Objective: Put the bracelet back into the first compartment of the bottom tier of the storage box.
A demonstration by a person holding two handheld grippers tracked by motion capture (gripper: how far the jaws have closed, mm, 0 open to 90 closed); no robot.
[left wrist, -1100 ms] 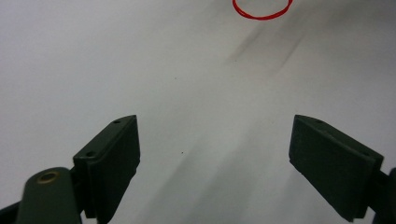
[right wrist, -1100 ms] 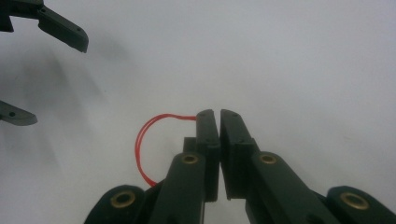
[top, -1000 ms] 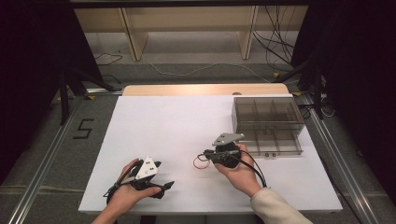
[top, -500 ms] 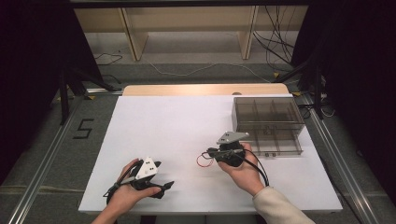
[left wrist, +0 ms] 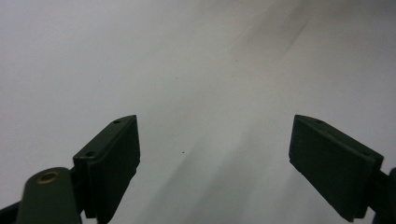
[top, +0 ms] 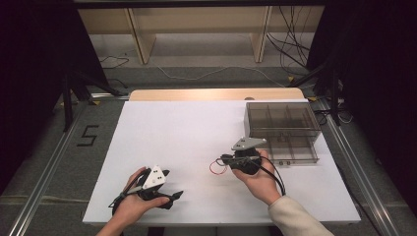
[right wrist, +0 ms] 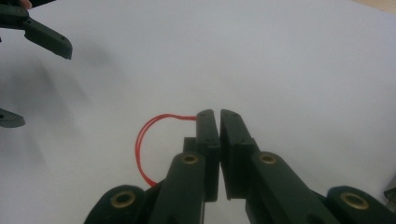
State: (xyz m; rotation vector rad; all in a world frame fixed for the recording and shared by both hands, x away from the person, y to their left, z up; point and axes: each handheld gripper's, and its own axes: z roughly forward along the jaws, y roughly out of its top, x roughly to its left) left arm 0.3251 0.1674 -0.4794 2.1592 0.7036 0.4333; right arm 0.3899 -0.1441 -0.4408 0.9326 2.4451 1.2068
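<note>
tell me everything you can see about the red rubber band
The red rubber band is a thin, bright red loop, rubbery by its look. The right gripper is shut on one part of it; the free part bows out in a rounded arc to one side of the jaws. In the high view it shows just beyond the gripper's tips, over the white table, between the two hands. Whether it touches the table can't be told. No break or knot shows.

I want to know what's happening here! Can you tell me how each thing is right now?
Thin red rubber band: pinched, loop hanging out beside the jaws.
Right gripper: shut on the band.
Left gripper: jaws wide open, holding nothing.
Clear smoky plastic compartment box: lid off, resting on the white table.
</note>
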